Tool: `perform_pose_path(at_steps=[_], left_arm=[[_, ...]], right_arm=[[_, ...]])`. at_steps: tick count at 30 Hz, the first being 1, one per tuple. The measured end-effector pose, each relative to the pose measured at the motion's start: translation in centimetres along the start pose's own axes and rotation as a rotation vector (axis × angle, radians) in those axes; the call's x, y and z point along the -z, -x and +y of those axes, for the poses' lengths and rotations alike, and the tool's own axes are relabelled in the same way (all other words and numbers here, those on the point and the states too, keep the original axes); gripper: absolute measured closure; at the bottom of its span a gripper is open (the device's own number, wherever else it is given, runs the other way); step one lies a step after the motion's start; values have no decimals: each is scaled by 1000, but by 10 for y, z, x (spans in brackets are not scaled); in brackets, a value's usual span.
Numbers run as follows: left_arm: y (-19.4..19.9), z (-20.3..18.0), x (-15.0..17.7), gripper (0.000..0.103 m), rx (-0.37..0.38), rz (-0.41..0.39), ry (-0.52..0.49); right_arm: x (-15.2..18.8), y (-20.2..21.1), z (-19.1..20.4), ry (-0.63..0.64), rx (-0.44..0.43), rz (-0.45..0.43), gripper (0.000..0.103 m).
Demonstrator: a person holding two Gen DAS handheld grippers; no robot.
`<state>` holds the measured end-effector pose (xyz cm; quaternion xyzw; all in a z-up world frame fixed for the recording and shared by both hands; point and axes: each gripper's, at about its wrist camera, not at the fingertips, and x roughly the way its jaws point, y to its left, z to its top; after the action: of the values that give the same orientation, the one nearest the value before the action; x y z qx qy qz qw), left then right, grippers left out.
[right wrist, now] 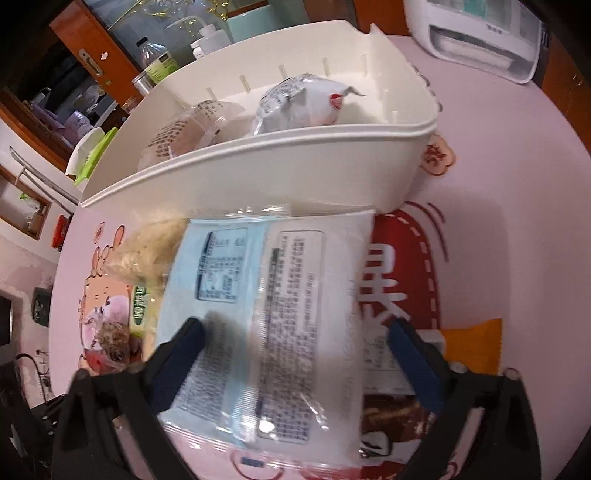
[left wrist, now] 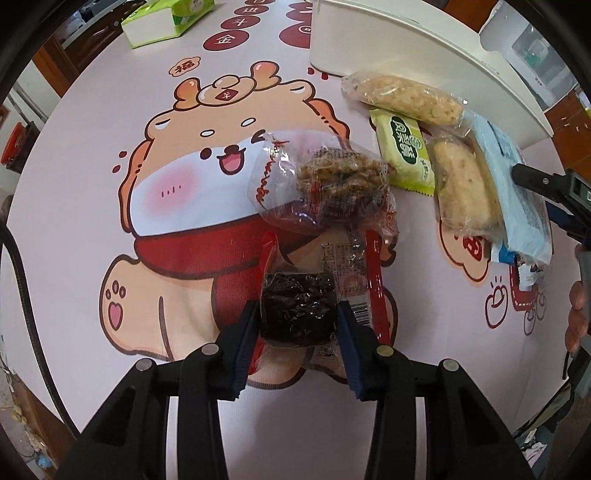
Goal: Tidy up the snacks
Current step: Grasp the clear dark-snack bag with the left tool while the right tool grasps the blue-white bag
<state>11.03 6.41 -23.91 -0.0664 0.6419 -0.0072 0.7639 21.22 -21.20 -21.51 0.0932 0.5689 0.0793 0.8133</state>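
Worktop (left wrist: 74,206): pink cover printed with a cartoon animal; wooden cabinets behind. A green tissue box (left wrist: 166,18) lies far off. The white bin (right wrist: 258,173) holds two packets. Left gripper (left wrist: 299,317): fingers clamped on a dark snack pack (left wrist: 297,310). Right gripper (right wrist: 295,354): fingers wide, straddling the pale blue packet (right wrist: 266,295) beside the bin, pads apart from it.

Eight snack packets (left wrist: 299,308), one white bin (right wrist: 258,173), one tissue box (left wrist: 166,18)
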Motion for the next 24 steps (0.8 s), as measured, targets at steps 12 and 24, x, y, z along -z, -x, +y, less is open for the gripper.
perform_pose_path(at_steps=[12, 24], left_arm=[[8, 3, -5, 63, 32, -25, -21], [82, -30, -9, 63, 85, -167, -96]], right_arm=[[11, 36, -2, -21, -35, -53, 97], [43, 99, 14, 14, -62, -144, 97]])
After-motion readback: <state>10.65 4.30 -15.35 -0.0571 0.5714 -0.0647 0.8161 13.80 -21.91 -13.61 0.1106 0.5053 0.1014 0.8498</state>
